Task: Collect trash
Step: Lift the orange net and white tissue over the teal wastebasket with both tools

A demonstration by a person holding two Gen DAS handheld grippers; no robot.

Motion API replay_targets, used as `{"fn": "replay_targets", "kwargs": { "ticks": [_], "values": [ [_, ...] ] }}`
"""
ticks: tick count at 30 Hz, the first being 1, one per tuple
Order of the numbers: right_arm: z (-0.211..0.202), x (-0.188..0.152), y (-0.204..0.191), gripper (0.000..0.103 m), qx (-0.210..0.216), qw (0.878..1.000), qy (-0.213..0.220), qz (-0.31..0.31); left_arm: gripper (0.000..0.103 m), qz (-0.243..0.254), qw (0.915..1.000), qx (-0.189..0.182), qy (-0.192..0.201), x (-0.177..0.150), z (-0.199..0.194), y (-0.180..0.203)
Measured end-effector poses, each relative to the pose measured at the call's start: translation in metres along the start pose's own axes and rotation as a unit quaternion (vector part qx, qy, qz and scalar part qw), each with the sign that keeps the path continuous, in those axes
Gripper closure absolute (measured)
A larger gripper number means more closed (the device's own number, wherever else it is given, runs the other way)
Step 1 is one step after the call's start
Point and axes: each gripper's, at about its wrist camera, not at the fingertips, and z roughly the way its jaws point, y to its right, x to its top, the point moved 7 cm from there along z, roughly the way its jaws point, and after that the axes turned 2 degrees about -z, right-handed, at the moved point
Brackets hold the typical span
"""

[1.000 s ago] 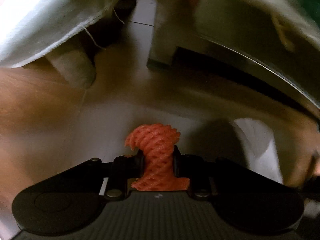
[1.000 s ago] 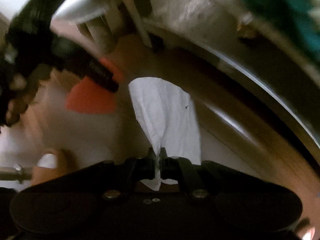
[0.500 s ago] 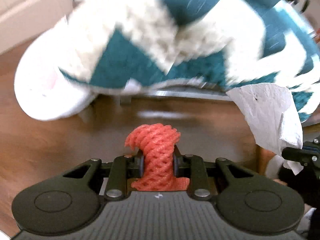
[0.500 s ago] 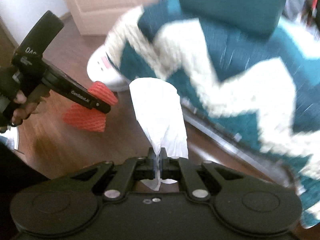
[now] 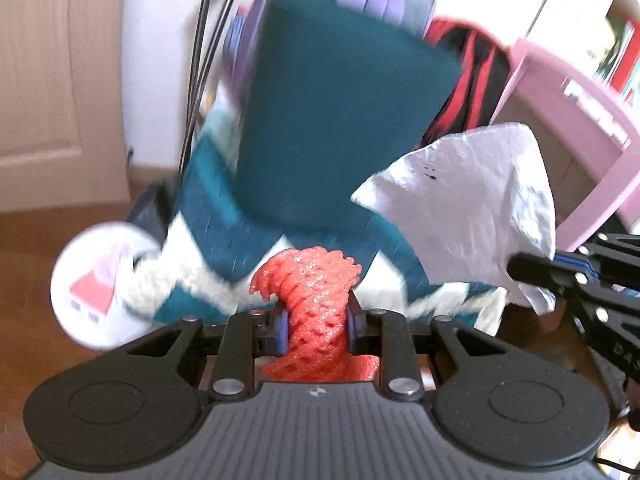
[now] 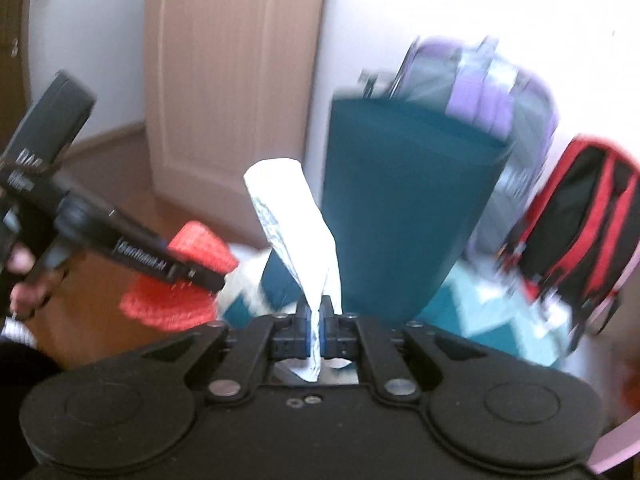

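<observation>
1. Red foam netting (image 5: 316, 304) sits pinched between the pads of the left gripper (image 5: 316, 326), crumpled and poking up past them, clear of the floor.
2. Right gripper (image 6: 316, 330) is clamped nearly flat on a white tissue (image 6: 292, 224), which stands up from its jaws; in the left view it hangs at the right.
3. Just beyond: a teal and white blanket (image 5: 208, 232) draped over a teal chair back (image 6: 404, 200).
4. Further off, a red and black backpack (image 6: 576, 232), a purple suitcase (image 6: 480, 92) and a wooden door (image 6: 232, 92).

claws 2 (image 5: 316, 330) (image 6: 318, 330) | red foam net 1 (image 5: 316, 296) | white tissue 1 (image 6: 296, 232) | backpack 1 (image 6: 580, 224) | suitcase 1 (image 6: 480, 92)
</observation>
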Motion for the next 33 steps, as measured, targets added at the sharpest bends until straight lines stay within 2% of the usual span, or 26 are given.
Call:
{"fn": "replay_targets", "kwargs": {
  "ticks": [4, 9, 14, 17, 21, 25, 33],
  "values": [
    [-0.03, 0.052, 0.026, 0.099, -0.028, 0.998, 0.056, 0.002, 0.078, 0.024, 0.9976, 0.002, 0.064, 0.043, -0.031, 0.032],
    [-0.045, 0.109, 0.057, 0.099, -0.055, 0.994, 0.098, 0.012, 0.078, 0.016, 0.9911, -0.007, 0.132, 0.108, -0.065, 0.065],
    [-0.037, 0.152, 0.081, 0.099, -0.08, 0.99, 0.112, 0.016, 0.078, 0.006, 0.9865, -0.003, 0.164, 0.162, -0.063, 0.084],
    [-0.021, 0.16, 0.092, 0.099, -0.079, 0.991, 0.109, 0.025, 0.078, 0.009, 0.9836, 0.01, 0.18, 0.192, -0.054, 0.093],
    [0.002, 0.161, 0.101, 0.099, -0.068, 0.992, 0.093, 0.042, 0.078, 0.009, 0.9832, 0.024, 0.18, 0.217, -0.028, 0.096],
    [0.036, 0.156, 0.114, 0.099, -0.058, 0.994, 0.067, 0.056, 0.078, 0.002, 0.9866, 0.036, 0.159, 0.233, 0.012, 0.087],
    [0.097, 0.136, 0.128, 0.099, -0.045, 0.996, 0.012, 0.075, 0.078, -0.007, 0.9927, 0.052, 0.109, 0.245, 0.08, 0.071]
  ]
}}
